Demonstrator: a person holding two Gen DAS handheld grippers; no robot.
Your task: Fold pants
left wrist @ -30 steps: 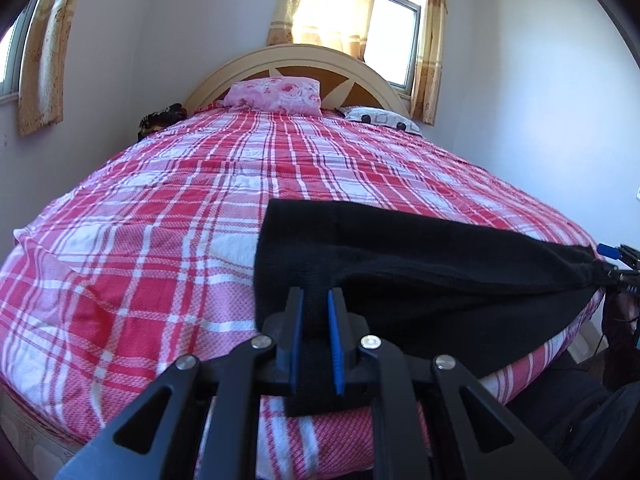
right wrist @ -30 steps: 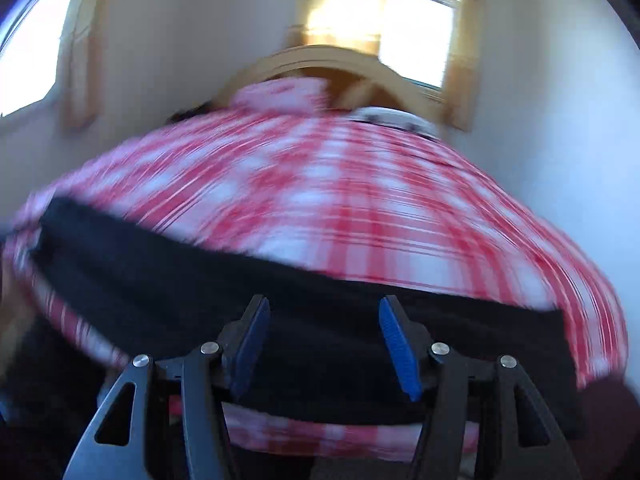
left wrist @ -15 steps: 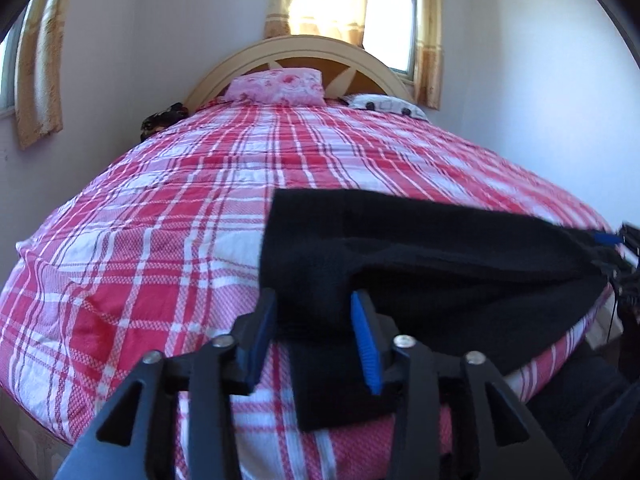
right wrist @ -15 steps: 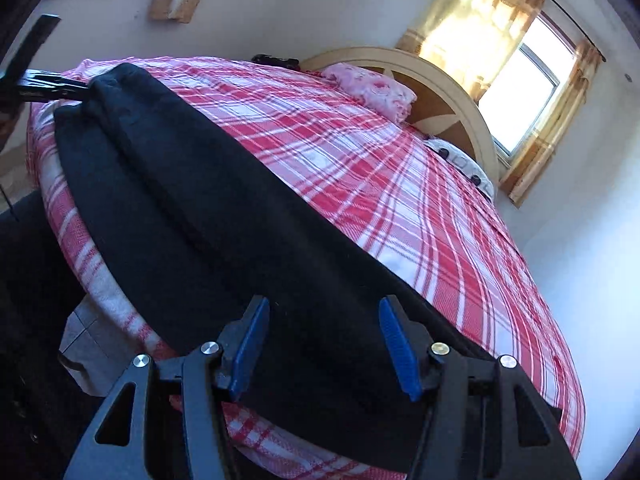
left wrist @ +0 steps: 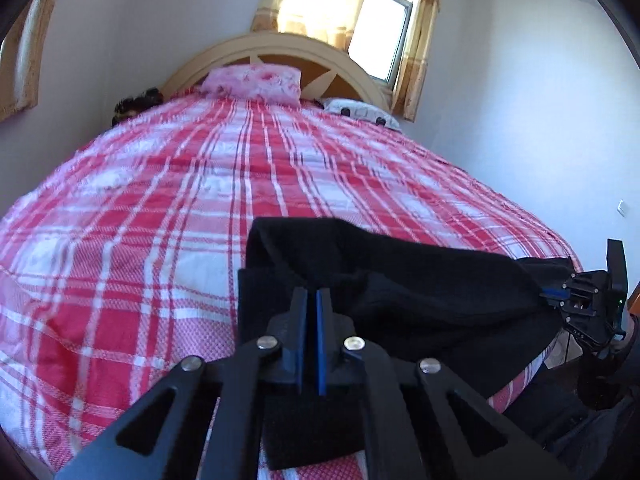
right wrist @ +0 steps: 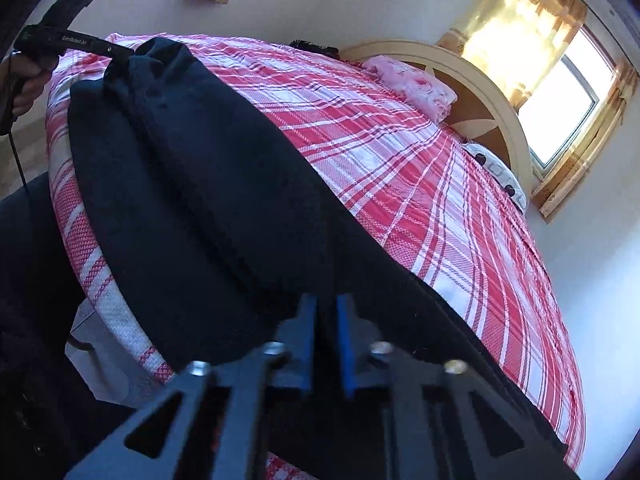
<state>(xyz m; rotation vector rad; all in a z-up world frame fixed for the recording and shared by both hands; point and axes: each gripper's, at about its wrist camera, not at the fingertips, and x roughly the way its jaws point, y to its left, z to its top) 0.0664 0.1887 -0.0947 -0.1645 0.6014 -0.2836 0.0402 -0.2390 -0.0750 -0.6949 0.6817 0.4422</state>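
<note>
The black pants [left wrist: 420,292] lie folded lengthwise along the near edge of the bed, stretched between my two grippers. My left gripper [left wrist: 312,300] is shut on the near left end of the pants. My right gripper [right wrist: 326,312] is shut on the other end of the pants [right wrist: 200,184], and it also shows at the far right of the left wrist view [left wrist: 580,304]. The left gripper shows at the top left of the right wrist view [right wrist: 120,54], pinching the cloth.
The bed has a red and white plaid cover [left wrist: 200,200], a cream arched headboard [left wrist: 280,46], a pink pillow [left wrist: 252,82] and a white patterned pillow [left wrist: 360,114]. White walls stand close on both sides. A curtained window [left wrist: 380,28] is behind the headboard.
Both grippers were open half a second ago and have now shut on the ends of the pants. The right gripper has swung round to the pants' right end.
</note>
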